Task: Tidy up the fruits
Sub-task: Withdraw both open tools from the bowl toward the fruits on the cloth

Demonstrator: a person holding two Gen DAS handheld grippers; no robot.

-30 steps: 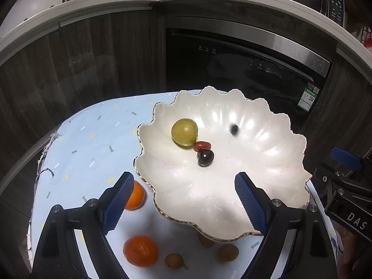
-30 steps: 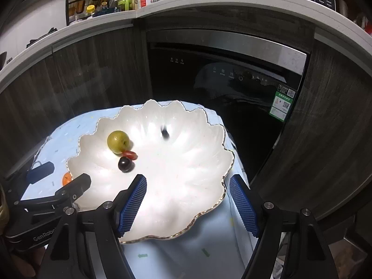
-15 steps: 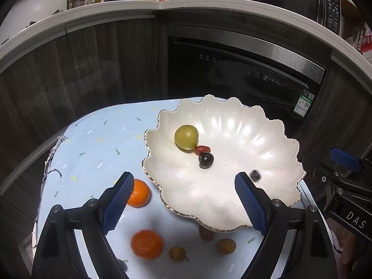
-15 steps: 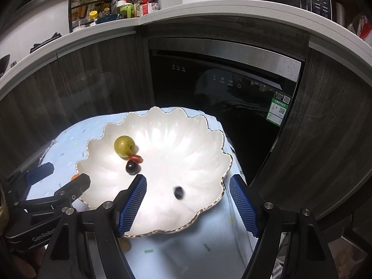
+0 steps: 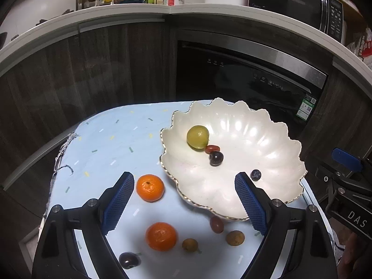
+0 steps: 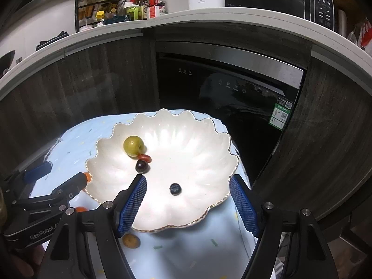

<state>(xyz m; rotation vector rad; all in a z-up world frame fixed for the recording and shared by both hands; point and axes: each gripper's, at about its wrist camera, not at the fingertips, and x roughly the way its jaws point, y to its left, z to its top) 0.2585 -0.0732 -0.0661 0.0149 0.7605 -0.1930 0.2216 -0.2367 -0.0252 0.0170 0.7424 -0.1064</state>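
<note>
A white scalloped bowl stands on the light blue tablecloth. Inside it lie a green fruit, a small red fruit, a dark cherry and a blueberry. On the cloth in front of the bowl sit two oranges, a dark cherry, a red fruit and two small brown fruits. My left gripper hangs open above the loose fruit. My right gripper hangs open over the bowl's near rim, holding nothing.
Dark wood cabinets and a black built-in appliance stand close behind the small table. A white counter above carries bottles, a spice rack and a microwave. The table's edges drop off on the left and right.
The blueberry has rolled from the bowl's far side to its near right part. Both grippers have drawn back and up, so more loose fruit shows in front of the bowl.
</note>
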